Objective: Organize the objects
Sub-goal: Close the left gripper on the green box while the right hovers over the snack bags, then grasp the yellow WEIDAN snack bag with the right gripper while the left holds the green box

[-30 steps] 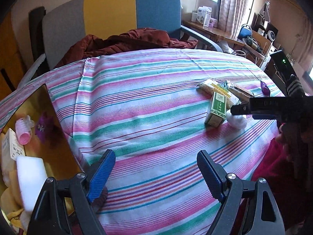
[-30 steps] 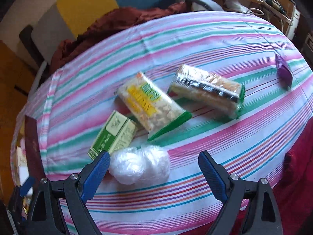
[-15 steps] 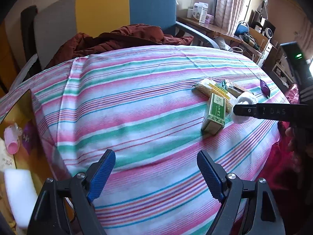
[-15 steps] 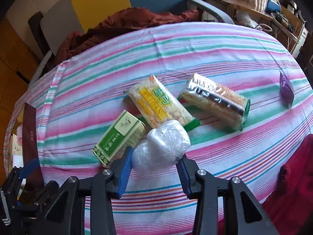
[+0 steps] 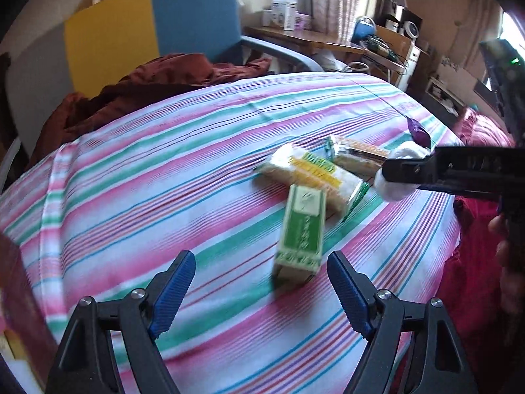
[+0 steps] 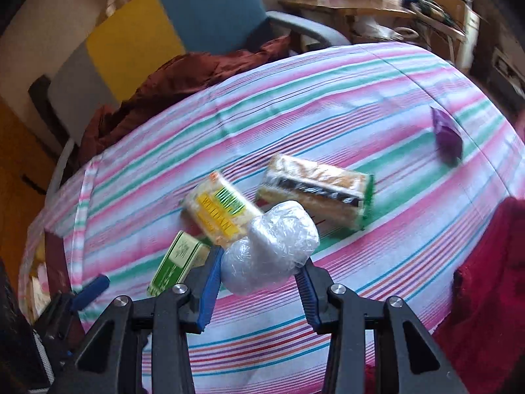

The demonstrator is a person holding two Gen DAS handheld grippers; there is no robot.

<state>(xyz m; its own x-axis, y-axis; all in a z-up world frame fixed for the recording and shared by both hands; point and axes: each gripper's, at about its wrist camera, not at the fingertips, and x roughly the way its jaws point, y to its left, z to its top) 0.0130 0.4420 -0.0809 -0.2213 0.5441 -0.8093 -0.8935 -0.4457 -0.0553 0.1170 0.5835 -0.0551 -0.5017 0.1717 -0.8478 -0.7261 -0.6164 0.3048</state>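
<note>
1. The striped tablecloth (image 5: 183, 170) runs pink, green and white across a rounded table top; its far edge at 12 o'clock meets a rumpled rust-brown cloth (image 5: 157, 85) on a yellow and blue armchair (image 5: 154, 23). The left half of the cloth, from 9 to 11 o'clock in the left wrist view, lies bare.
2. The left gripper (image 5: 261, 282) has its blue ribbed pads spread wide with nothing between them; the green and white carton (image 5: 302, 226) stands just beyond the gap, toward 1 o'clock.
3. The right gripper (image 6: 259, 279) pinches a white plastic-wrapped bundle (image 6: 272, 246), crinkled and glossy, made of two rounded lumps. It is lifted above the cloth, over the near end of the yellow-labelled snack pack (image 6: 223, 210).
4. A second snack pack (image 6: 315, 193), clear film with a dark band and green end seal, lies at 1 o'clock from the bundle, just beside the first pack.
5. A small purple packet (image 6: 446, 134) sits well apart at 2 o'clock, near the right edge of the table.
6. Red fabric (image 6: 485, 282) borders the table at 4 o'clock.
</note>
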